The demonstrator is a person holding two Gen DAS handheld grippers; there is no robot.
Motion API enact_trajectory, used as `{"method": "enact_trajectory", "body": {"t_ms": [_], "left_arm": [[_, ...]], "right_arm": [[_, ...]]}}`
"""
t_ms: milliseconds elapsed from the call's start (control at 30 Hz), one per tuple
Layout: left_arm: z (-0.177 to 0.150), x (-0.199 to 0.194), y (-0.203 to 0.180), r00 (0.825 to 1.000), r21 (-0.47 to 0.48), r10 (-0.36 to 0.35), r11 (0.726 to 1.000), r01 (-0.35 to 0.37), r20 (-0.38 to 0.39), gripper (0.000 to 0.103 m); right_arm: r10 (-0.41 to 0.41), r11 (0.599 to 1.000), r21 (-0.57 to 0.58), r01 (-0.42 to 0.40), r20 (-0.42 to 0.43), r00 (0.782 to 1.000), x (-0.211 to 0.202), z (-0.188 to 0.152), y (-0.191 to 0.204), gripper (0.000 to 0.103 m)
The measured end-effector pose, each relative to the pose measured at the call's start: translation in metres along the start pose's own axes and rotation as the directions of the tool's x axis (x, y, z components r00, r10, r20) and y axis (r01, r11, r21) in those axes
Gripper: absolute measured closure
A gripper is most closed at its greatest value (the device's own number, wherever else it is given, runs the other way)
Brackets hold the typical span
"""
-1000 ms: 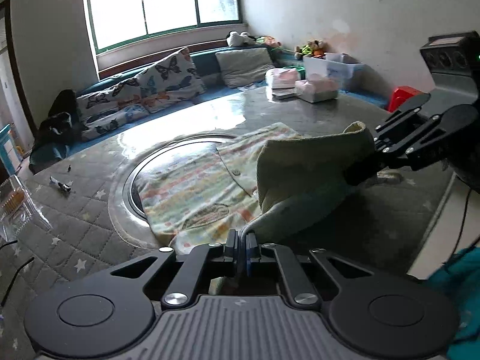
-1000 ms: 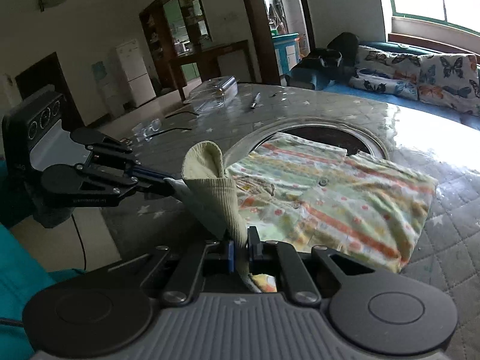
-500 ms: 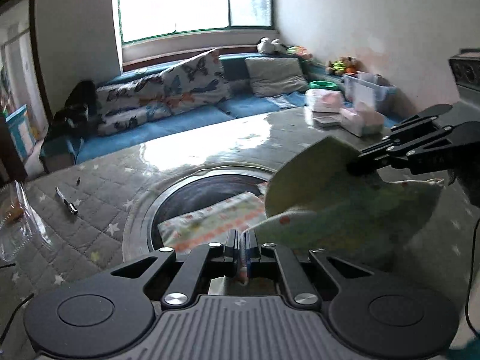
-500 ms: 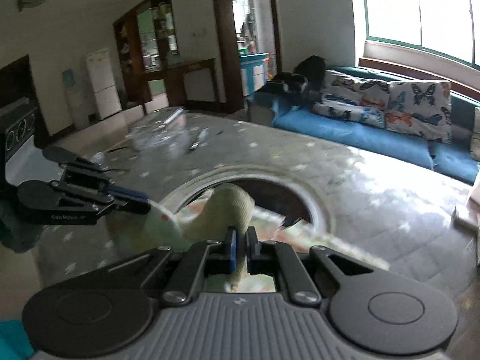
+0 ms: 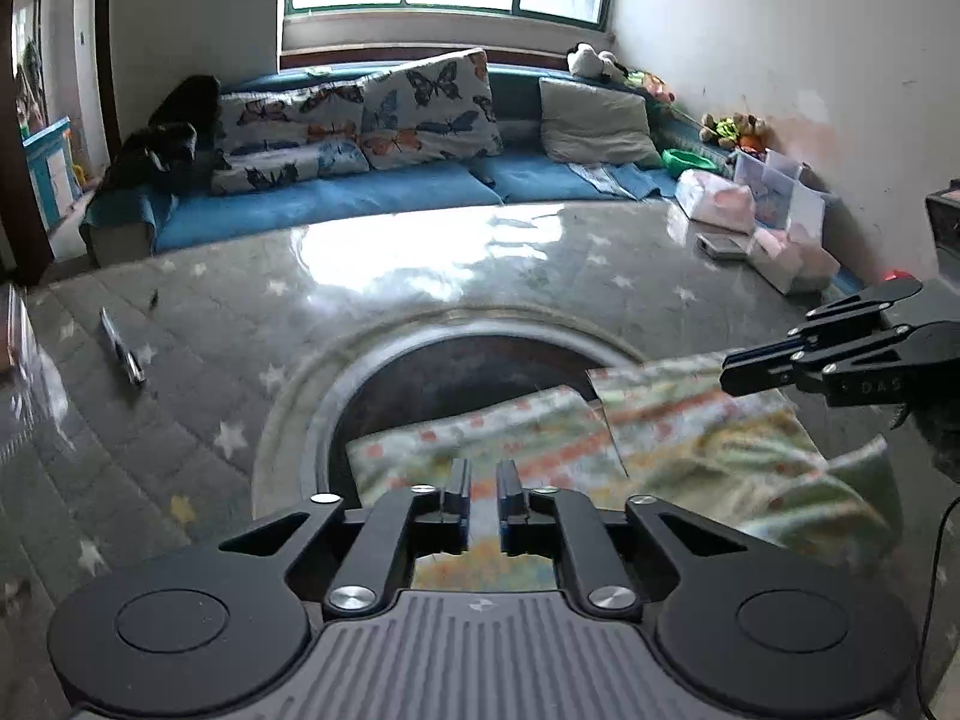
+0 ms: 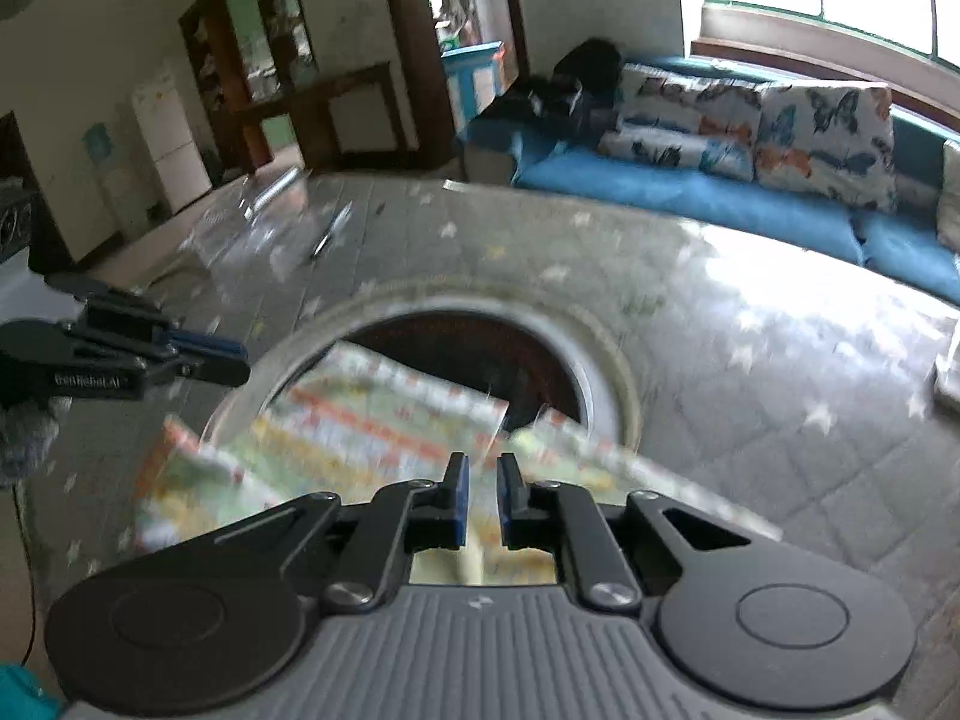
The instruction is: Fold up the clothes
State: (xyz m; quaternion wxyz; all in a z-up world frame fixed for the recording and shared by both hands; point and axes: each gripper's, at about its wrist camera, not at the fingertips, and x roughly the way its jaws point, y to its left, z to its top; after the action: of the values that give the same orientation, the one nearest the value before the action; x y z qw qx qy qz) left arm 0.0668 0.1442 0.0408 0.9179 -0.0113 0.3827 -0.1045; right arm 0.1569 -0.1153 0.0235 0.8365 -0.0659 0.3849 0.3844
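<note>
Both grippers letting go: left gripper (image 5: 481,501) and right gripper (image 6: 480,498) jaws opening, nothing pinched, over the patterned garment (image 5: 600,450) folded on the worktop (image 5: 420,276). Risk: its raised green edge could flop back and undo the fold.

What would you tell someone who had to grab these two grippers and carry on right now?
Left gripper: jaws opening, nothing pinched between them.
Right gripper: jaws opening too, nothing pinched.
The patterned garment lies folded over on the star-print table cover, partly across the round recess. Both grippers hover just above it.
Done: one fold is laid down.
Left: probably smooth the rumpled corner near the right gripper, then fold again to make it smaller.
</note>
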Motion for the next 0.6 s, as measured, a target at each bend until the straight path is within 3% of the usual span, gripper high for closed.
{"method": "enact_trajectory", "body": {"t_ms": [33, 67, 100, 167, 267, 433, 600], "left_arm": [[-0.005, -0.002, 0.000, 1.000, -0.011, -0.005, 1.000, 0.005, -0.009, 0.081], [-0.009, -0.005, 0.000, 1.000, -0.023, -0.009, 1.000, 0.008, -0.014, 0.067], [-0.012, -0.009, 0.000, 1.000, -0.030, -0.011, 0.999, 0.011, -0.014, 0.060], [-0.019, -0.015, 0.000, 1.000, -0.043, -0.016, 0.999, 0.015, -0.014, 0.054], [-0.026, -0.019, 0.003, 1.000, -0.066, -0.023, 0.998, 0.022, -0.015, 0.037], [-0.037, -0.014, 0.006, 0.998, -0.117, -0.033, 0.993, 0.027, -0.047, 0.034], [-0.045, -0.012, 0.005, 0.998, -0.129, -0.051, 0.991, 0.046, -0.033, 0.036]], "right_arm": [[0.011, 1.000, 0.007, -0.011, -0.014, 1.000, 0.000, -0.006, 0.001, 0.089], [0.021, 1.000, 0.014, -0.020, -0.028, 0.999, -0.001, -0.012, 0.001, 0.087], [0.026, 0.999, 0.020, -0.025, -0.038, 0.999, -0.003, -0.016, 0.001, 0.082], [0.035, 0.999, 0.031, -0.034, -0.058, 0.998, -0.007, -0.024, 0.000, 0.075], [0.034, 0.998, 0.046, -0.031, -0.071, 0.997, -0.019, -0.036, -0.001, 0.068], [0.001, 0.998, 0.071, 0.004, -0.069, 0.998, -0.039, -0.051, -0.005, 0.056], [-0.028, 0.991, 0.130, 0.035, -0.061, 0.998, -0.057, -0.069, -0.015, 0.052]]}}
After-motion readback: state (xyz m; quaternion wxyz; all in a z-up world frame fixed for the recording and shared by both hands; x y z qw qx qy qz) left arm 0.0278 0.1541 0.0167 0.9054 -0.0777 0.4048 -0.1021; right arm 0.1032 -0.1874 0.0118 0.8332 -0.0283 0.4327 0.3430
